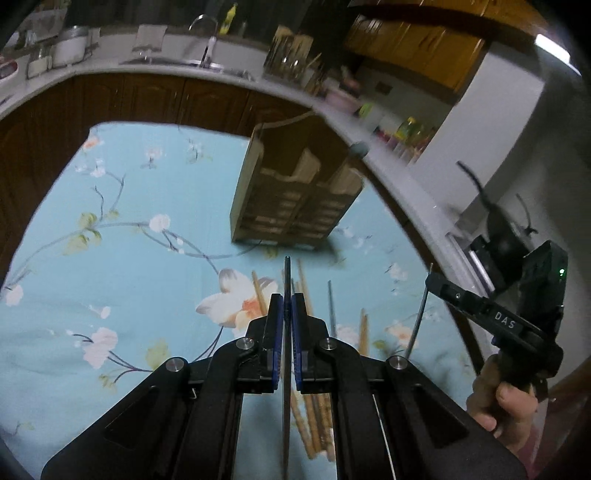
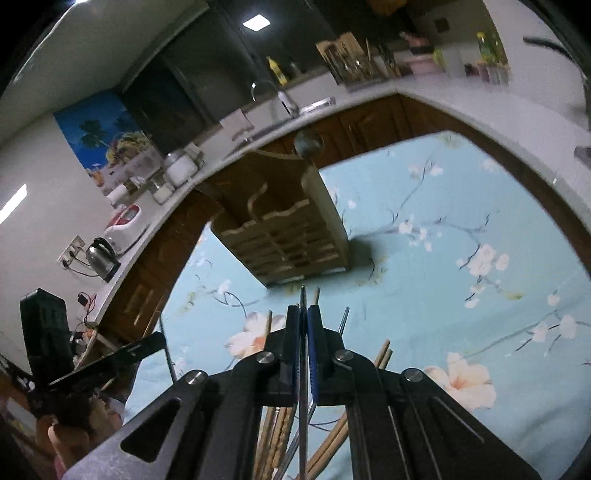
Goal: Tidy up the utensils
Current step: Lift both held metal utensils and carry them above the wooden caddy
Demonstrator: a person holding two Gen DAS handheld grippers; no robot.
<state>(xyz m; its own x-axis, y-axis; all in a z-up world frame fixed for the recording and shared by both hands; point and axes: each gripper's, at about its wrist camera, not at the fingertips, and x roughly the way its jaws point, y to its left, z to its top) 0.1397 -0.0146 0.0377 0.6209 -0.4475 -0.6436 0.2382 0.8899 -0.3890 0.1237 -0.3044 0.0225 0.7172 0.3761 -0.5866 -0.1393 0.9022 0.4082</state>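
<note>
The left gripper (image 1: 287, 314) is clamped on a thin dark chopstick (image 1: 287, 273) that sticks out past its blue pads and runs back between the jaws. The right gripper (image 2: 303, 317) pinches a thin metal chopstick (image 2: 303, 295) the same way; in the left view that gripper shows at the right edge, gripped by a hand (image 1: 506, 402), with the metal stick slanting below it.

Under both grippers a loose pile of chopsticks (image 1: 310, 424) lies on the cloth (image 1: 110, 258), mostly wooden ones, with a grey metal one (image 1: 331, 306) beside them. The pile reaches forward just past the fingertips.

The cloth is pale turquoise, printed with white and peach blossoms on thin branches, and covers the whole work surface. Farther along it stands a wooden holder (image 1: 295, 192) with slatted sides and divided compartments, well apart from the pile; what is in it cannot be told.

Beyond the cloth are dark wood cabinets (image 1: 147, 99) under a pale, curving counter (image 1: 92, 70). On the counter are a sink with a tap (image 1: 207, 48), a yellow bottle (image 1: 229, 18), a rack of utensils (image 2: 347, 62), a kettle (image 2: 103, 258) and a white cooker (image 2: 123, 221). A beach poster (image 2: 107, 136) hangs on the wall, and a square ceiling light (image 2: 255, 23) is on.
</note>
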